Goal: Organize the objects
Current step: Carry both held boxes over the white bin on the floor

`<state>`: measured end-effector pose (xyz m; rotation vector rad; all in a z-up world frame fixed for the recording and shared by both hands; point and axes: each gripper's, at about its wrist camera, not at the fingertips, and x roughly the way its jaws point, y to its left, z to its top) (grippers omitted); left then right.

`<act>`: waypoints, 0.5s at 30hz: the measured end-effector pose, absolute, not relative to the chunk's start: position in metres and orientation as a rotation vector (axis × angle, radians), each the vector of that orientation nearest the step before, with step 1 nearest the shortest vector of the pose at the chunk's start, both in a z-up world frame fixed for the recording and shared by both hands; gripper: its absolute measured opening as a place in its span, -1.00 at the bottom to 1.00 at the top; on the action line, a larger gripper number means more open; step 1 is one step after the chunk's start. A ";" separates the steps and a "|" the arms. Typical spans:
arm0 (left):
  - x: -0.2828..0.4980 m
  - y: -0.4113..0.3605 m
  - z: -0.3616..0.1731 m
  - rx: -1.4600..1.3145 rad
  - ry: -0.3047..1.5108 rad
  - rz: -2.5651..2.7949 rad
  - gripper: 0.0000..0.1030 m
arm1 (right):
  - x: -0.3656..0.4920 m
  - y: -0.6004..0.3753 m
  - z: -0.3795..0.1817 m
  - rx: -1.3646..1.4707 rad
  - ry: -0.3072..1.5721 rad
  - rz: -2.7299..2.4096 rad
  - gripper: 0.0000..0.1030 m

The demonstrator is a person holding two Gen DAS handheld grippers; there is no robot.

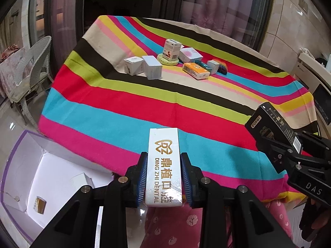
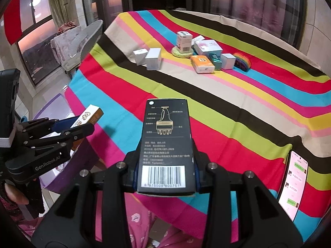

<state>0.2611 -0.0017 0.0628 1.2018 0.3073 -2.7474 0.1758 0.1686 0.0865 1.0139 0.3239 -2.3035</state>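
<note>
My left gripper (image 1: 164, 161) is shut on a white Ding Zhi Dental box (image 1: 163, 165), held above the near edge of the striped table; it also shows in the right wrist view (image 2: 89, 116). My right gripper (image 2: 165, 144) is shut on a black box with a barcode (image 2: 166, 144), held above the table's near edge; it also shows in the left wrist view (image 1: 273, 128). Several small boxes stand far across the table: two white ones (image 1: 142, 66), an upright one on a yellow sponge (image 1: 170, 50), a pink-white one (image 1: 190, 54), an orange pack (image 1: 195, 70).
An open white cardboard box (image 1: 41, 181) with purple edges sits on the floor at the lower left. A lit phone (image 2: 293, 184) lies at the table's right near edge. A wicker chair (image 1: 35, 68) stands left of the table. A rainbow item (image 2: 243, 61) lies by the boxes.
</note>
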 end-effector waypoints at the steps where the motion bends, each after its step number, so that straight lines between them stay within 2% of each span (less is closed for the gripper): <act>1: 0.264 -0.005 0.063 1.200 0.315 -2.742 -0.38 | 0.178 0.167 0.087 1.009 0.330 -2.297 -0.18; 15: 0.315 -0.072 0.053 1.167 0.399 -2.595 -0.38 | 0.226 0.089 0.083 0.941 0.479 -2.107 -0.18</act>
